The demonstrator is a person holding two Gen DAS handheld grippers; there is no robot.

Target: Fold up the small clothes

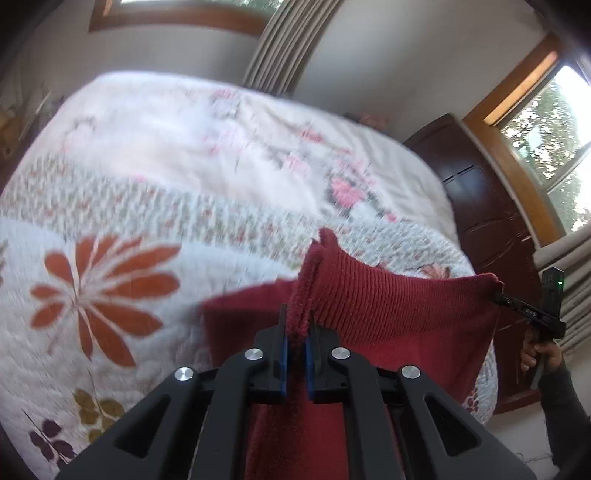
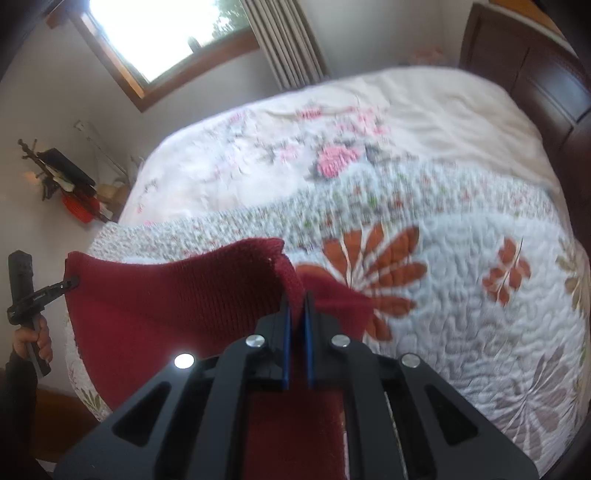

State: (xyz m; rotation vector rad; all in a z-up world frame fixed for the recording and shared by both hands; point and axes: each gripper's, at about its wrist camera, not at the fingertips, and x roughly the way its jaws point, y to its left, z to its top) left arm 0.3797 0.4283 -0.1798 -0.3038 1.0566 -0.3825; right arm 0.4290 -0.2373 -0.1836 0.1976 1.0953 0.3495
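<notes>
Both your grippers are clamped on the red knit garment (image 1: 388,306): your left gripper (image 1: 295,332) pinches one top corner, your right gripper (image 2: 297,314) the other. It hangs stretched between them above the floral quilt (image 2: 461,295) covering the bed.

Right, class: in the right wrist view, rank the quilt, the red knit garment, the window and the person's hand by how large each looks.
1. Quilt, filling most of the picture.
2. Red knit garment, though it is nearest the camera, which inflates it.
3. Window.
4. Hand, smallest, at the left edge.
</notes>
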